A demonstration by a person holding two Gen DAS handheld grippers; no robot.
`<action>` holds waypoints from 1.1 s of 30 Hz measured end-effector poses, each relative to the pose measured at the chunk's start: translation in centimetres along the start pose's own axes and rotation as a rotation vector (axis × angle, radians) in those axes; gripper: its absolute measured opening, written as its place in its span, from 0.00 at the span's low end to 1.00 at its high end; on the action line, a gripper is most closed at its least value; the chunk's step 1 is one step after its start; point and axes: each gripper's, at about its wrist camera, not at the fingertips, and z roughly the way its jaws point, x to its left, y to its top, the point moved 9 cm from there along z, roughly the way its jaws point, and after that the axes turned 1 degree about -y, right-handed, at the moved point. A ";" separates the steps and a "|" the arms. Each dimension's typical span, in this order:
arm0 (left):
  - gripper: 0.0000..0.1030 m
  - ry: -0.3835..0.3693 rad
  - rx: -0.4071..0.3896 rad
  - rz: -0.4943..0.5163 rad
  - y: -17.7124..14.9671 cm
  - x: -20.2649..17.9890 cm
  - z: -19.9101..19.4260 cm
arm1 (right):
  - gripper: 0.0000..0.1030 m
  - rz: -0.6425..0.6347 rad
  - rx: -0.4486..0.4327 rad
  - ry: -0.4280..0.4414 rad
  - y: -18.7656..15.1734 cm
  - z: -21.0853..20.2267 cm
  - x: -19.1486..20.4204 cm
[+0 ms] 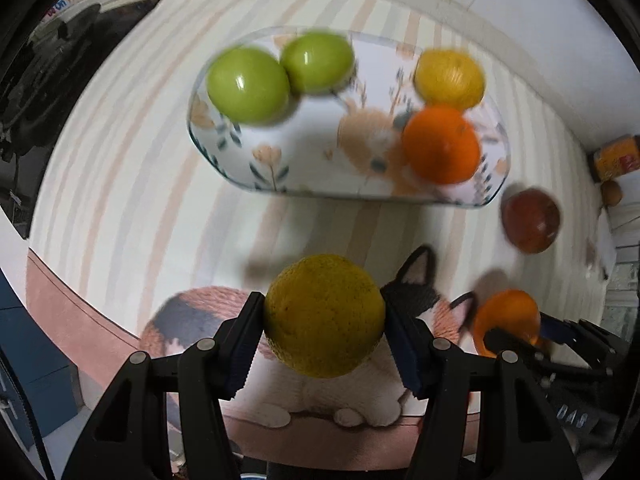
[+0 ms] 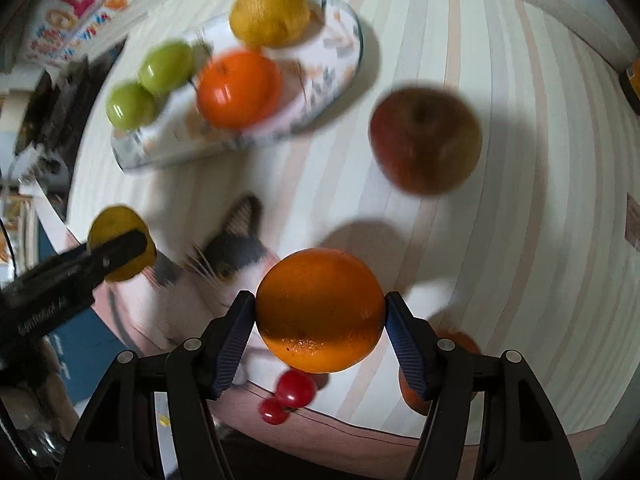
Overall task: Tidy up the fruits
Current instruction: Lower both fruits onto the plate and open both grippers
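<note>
My left gripper [image 1: 324,316] is shut on a yellow-green citrus fruit [image 1: 324,316] and holds it above the table, in front of the floral plate [image 1: 304,176]. My right gripper [image 2: 320,310] is shut on an orange [image 2: 320,310], also held above the table. The plate [image 2: 336,76] holds two green apples [image 1: 248,84] [image 1: 318,60], a yellow lemon [image 1: 450,78] and an orange [image 1: 440,144]. A red apple [image 2: 426,140] lies on the table right of the plate. The left gripper with its fruit shows in the right wrist view [image 2: 120,242].
Two cherry tomatoes [image 2: 288,396] and another orange fruit [image 2: 460,340] lie near the table's front edge under my right gripper. A cat-print mat [image 1: 360,400] covers the striped tablecloth [image 2: 520,160]. A yellow box [image 1: 614,160] stands at the far right.
</note>
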 end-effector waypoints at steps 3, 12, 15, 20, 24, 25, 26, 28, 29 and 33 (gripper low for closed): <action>0.55 -0.019 -0.065 -0.004 1.7 0.0 -2.9 | 0.66 0.016 -0.053 0.044 3.1 -2.7 0.9; 0.55 -0.060 -0.101 -0.104 7.5 1.0 -4.0 | 0.66 -0.069 -0.110 0.096 16.4 -6.8 7.7; 0.55 -0.073 -0.087 -0.143 8.5 1.1 -2.7 | 0.66 -0.128 -0.082 0.043 19.7 -5.4 9.9; 0.55 -0.085 -0.055 -0.164 8.9 0.8 -0.6 | 0.66 -0.211 0.001 -0.029 22.2 -1.0 12.5; 0.55 -0.094 -0.034 -0.183 9.0 0.9 0.2 | 0.66 -0.235 0.050 -0.055 22.6 1.5 12.8; 0.55 -0.098 -0.028 -0.190 9.1 1.0 0.5 | 0.66 -0.237 0.059 -0.057 22.6 1.9 12.9; 0.55 -0.102 -0.022 -0.195 9.2 1.0 0.7 | 0.66 -0.237 0.066 -0.056 22.6 2.2 12.8; 0.55 -0.100 -0.013 -0.208 9.2 1.3 1.0 | 0.67 -0.235 0.092 -0.051 22.5 3.0 12.6; 0.55 -0.098 -0.012 -0.216 9.3 1.5 1.1 | 0.67 -0.237 0.103 -0.044 22.4 3.1 12.6; 0.60 -0.077 -0.005 -0.215 9.4 2.0 1.2 | 0.78 -0.215 0.133 -0.014 22.7 3.3 12.7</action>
